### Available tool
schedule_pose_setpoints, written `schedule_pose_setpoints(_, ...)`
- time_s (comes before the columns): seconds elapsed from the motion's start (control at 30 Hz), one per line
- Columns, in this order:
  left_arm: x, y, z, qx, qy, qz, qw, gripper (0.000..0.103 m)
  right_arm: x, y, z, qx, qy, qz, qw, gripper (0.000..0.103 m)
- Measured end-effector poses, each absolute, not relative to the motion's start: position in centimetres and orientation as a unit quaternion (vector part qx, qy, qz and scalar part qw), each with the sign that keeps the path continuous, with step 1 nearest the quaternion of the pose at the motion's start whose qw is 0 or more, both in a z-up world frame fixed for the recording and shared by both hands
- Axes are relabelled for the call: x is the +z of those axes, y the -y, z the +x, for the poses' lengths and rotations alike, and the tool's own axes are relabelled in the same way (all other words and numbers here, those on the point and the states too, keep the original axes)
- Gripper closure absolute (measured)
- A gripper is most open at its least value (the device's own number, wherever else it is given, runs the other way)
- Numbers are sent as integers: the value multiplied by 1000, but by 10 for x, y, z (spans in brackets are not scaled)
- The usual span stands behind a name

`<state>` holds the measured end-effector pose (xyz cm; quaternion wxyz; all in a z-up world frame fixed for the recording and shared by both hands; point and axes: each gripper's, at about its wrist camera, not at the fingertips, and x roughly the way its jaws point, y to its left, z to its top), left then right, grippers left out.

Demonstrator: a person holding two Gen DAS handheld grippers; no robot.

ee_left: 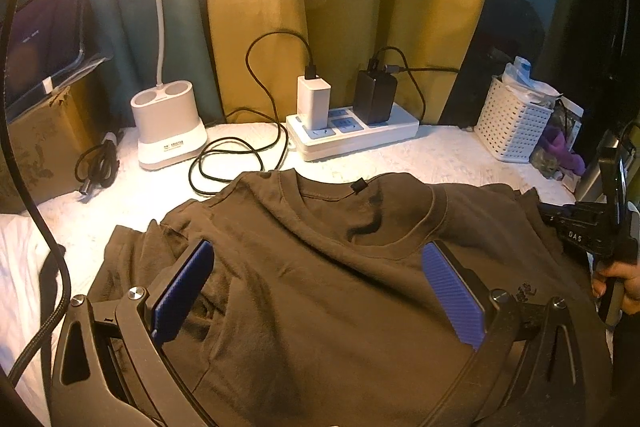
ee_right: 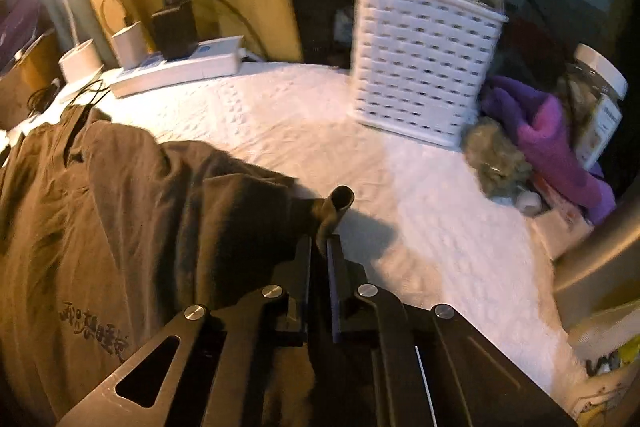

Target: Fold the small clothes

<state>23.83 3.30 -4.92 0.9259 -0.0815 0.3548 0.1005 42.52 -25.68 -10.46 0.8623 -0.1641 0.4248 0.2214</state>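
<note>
So up close, the right gripper (ee_right: pixel 325 247) has its jaws clamped tight on a bunched-up edge of the brown t-shirt (ee_left: pixel 320 267), with a little fold poking out past the tips. The left gripper (ee_left: pixel 316 279) is spread wide over the shirt's chest, blue pads (ee_left: pixel 452 295) apart and pinching nothing. The shirt's lying rumpled on the white bedspread (ee_right: pixel 320 115). Further back there's a white basket (ee_right: pixel 424 63), a power strip (ee_left: pixel 356 135) with chargers, a desk lamp (ee_left: pixel 170 123), and yellow curtains (ee_left: pixel 360 7).
</note>
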Motion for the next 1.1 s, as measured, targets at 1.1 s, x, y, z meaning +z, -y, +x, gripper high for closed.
schedule_pose_setpoints(1.1,-35,-88,159,109,-317,-120,934,0,-2,207,321,186,-306,-159,920,96)
